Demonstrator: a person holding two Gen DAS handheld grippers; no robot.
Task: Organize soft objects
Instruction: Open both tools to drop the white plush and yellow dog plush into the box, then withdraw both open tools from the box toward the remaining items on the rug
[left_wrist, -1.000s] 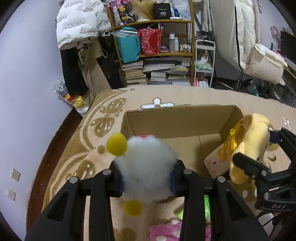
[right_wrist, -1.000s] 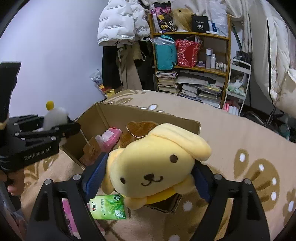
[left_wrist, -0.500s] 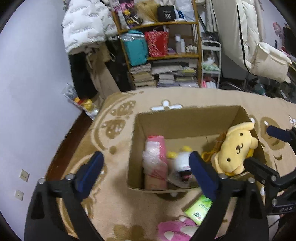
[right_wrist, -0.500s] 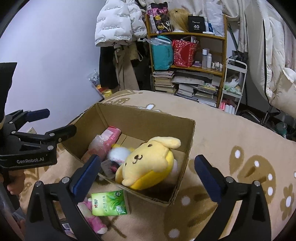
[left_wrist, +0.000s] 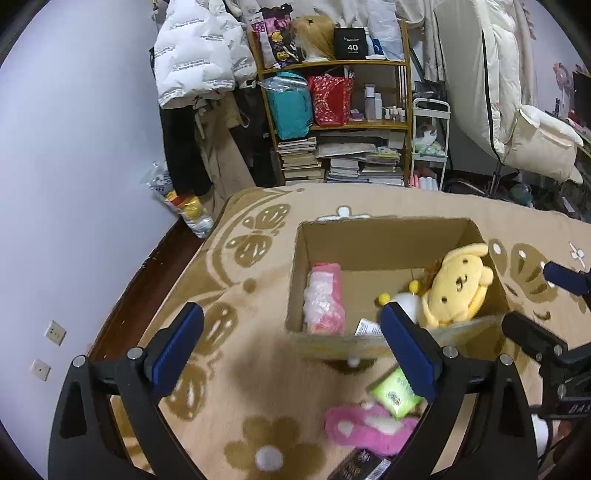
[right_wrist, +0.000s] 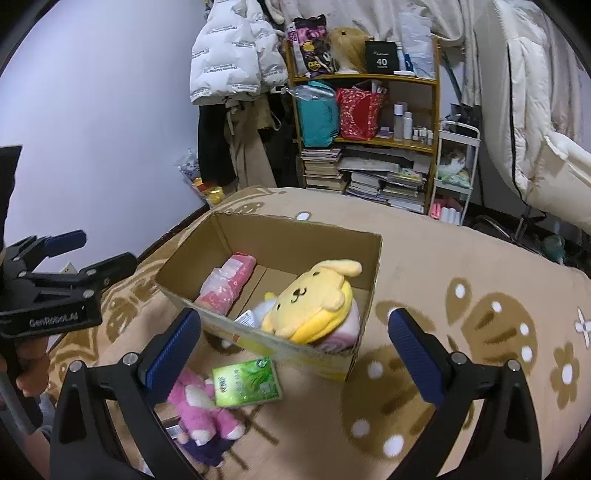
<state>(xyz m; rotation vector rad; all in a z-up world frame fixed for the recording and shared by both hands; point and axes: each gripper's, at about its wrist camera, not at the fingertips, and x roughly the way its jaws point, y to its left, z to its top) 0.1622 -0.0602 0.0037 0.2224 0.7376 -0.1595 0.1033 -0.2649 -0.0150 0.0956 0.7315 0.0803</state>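
An open corrugated cardboard box (right_wrist: 275, 291) with plain brown walls and no flaps up sits on a short-pile tan rug (right_wrist: 424, 266) patterned with darker brown butterflies and white flowers. Inside it, a round-faced yellow plush dog (right_wrist: 314, 302) with floppy ears lies against the box's right-hand wall, its pile smooth and velvety; tucked beside it is a fluffy white plush (left_wrist: 408, 304) with small yellow pom-pom knobs, mostly hidden in the right wrist view. Along the opposite wall lies a long pink packet in crinkled clear plastic (right_wrist: 227, 282). Outside the box, just beside its near wall, a flat glossy green tissue pack (right_wrist: 245, 382) lies on the rug, touching a shaggy pink plush toy (right_wrist: 201, 410) with white patches; something dark purple shows under the pink toy, too little of it to name. The left gripper (left_wrist: 291, 345) is spread wide, its black arms ending in ribbed blue pads (left_wrist: 177, 345), with nothing between them; it hangs above the rug short of the box's near-left corner. The right gripper (right_wrist: 293, 350) is likewise spread wide and holds nothing, its blue pads (right_wrist: 415, 350) framing the box's near wall from above without touching it. A wooden bookshelf (right_wrist: 364, 129) stacked with books, bags and bottles stands against the far wall.
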